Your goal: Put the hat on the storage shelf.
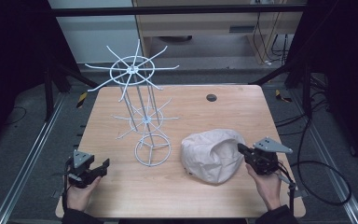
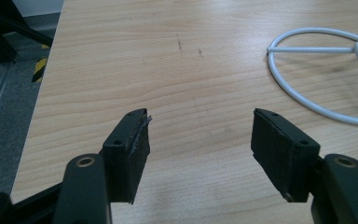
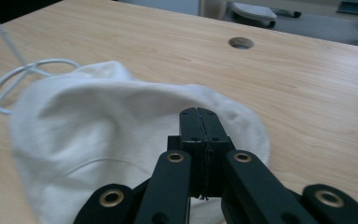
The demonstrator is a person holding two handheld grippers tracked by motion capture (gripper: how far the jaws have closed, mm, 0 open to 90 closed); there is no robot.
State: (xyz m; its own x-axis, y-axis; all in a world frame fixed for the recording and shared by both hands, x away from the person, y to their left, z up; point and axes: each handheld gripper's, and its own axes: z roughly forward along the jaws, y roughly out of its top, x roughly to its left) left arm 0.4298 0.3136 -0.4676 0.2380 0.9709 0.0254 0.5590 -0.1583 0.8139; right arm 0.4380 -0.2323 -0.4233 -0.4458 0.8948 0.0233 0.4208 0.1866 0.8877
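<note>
Your right tongs (image 3: pixel 199 116) lie low, pressed together at the cloth hat's (image 3: pixel 121 121) edge. Your left tongs (image 2: pixel 200 135) hover spread over bare desk (image 2: pixel 168 60), well apart from it.

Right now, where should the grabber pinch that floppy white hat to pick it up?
Probably the hat's brim edge on its right side, nearest the right gripper. The soft cloth lies slumped on the table, and there its rim makes a thin fold that two jaws can close on. Come in low from the right, as that gripper sits now with jaws shut. The rounded crown is too wide to pinch.
</note>
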